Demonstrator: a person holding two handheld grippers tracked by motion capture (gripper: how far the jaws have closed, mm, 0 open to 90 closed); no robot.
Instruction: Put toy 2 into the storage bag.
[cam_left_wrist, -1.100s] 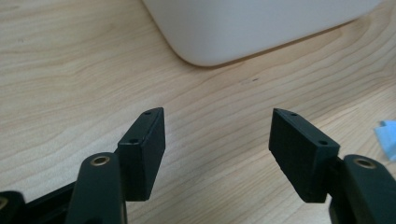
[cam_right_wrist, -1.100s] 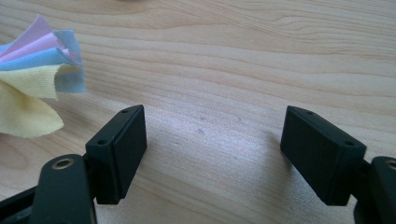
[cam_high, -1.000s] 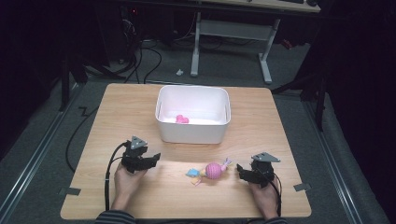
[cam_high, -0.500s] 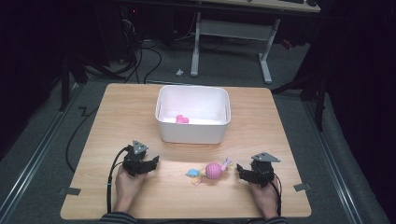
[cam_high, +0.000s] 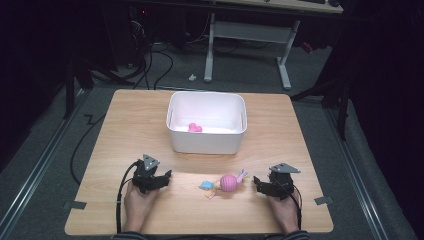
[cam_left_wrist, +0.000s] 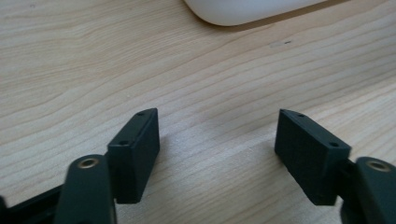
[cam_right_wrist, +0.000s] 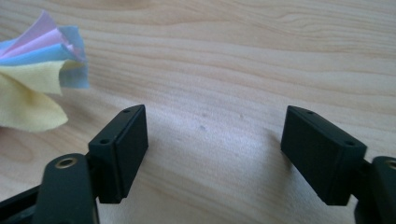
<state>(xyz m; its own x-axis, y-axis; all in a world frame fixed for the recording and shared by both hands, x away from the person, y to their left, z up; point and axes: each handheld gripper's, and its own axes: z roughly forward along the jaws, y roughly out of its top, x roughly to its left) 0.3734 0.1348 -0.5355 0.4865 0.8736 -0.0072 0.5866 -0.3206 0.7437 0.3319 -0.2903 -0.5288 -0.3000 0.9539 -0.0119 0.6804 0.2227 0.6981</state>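
Wooden table (cam_high: 125, 125), with a white bin (cam_high: 207, 145) set toward its far middle as the landmark. Inside the bin, near its front wall, a small pink thing (cam_high: 195, 128). In front of the bin, on the person's side and a little toward the right, a pink ball toy (cam_high: 227, 183) with pastel cloth frills, flat on the wood, well apart from the bin.

Left gripper (cam_high: 161, 179) in front of the bin's left corner, low over the table, held by the left hand (cam_high: 140, 205). Jaws wide apart, just been opening, nothing between them but bare wood in the left gripper view; rounded bin corner (cam_left_wrist: 252, 9) at the top of that view.

Right gripper (cam_high: 258, 183) in front of the bin's right corner, just beside the toy's frilled end, held by the right hand (cam_high: 282, 212). Jaws well apart, just been closing a little, nothing between them; yellow, blue and pink frills (cam_right_wrist: 37, 74) off to the upper left in the right gripper view, clear of the pads.
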